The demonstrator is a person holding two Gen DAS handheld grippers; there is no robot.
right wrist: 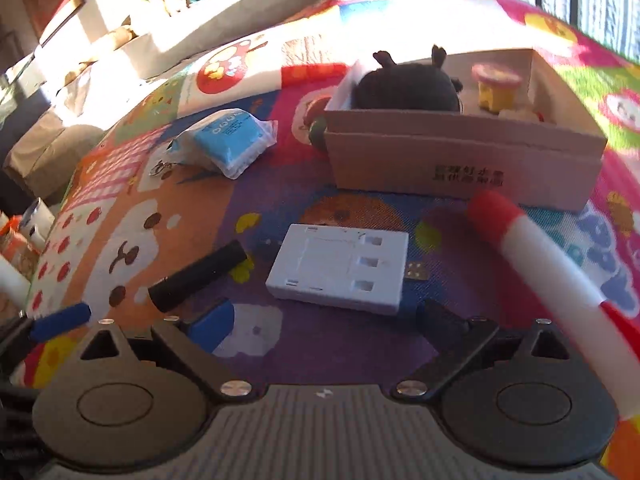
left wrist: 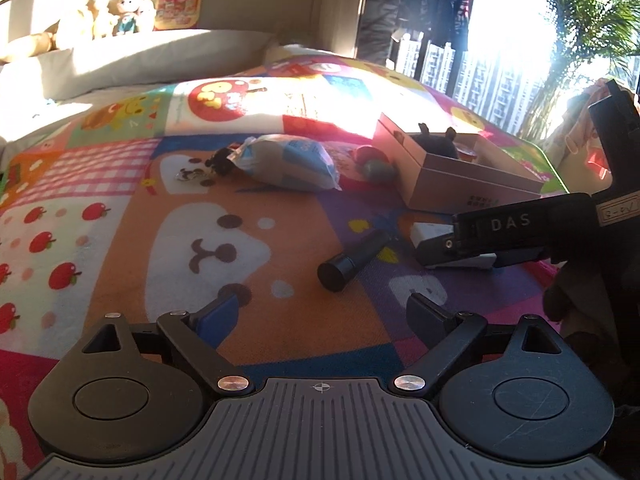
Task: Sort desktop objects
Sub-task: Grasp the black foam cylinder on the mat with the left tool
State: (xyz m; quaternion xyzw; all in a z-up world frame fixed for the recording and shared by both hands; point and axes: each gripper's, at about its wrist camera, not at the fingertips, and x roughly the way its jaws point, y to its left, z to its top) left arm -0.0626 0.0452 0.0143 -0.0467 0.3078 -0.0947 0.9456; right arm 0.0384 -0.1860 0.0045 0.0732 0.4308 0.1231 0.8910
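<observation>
My left gripper (left wrist: 324, 312) is open over the cartoon blanket (left wrist: 120, 248), nothing between its fingers. A black cylinder (left wrist: 352, 260) lies just ahead of it, to the right. My right gripper (right wrist: 324, 318) is open too, and a flat white charger (right wrist: 340, 268) lies on the blanket just beyond its fingertips, untouched. In the left wrist view that charger (left wrist: 428, 232) is half hidden under the right gripper's finger (left wrist: 436, 246). The black cylinder (right wrist: 200, 276) lies left of the charger. Behind stands an open cardboard box (right wrist: 460, 160) holding a black plush toy (right wrist: 408, 88) and a yellow and pink toy (right wrist: 498, 88).
A blue and white tissue pack (left wrist: 284, 162) lies mid-blanket, with small trinkets (left wrist: 188, 174) to its left. A red and green object (left wrist: 376, 164) rests against the box's far left side. A blurred red and white stick (right wrist: 540, 272) crosses the right wrist view. Pillows and plush toys (left wrist: 128, 12) line the back.
</observation>
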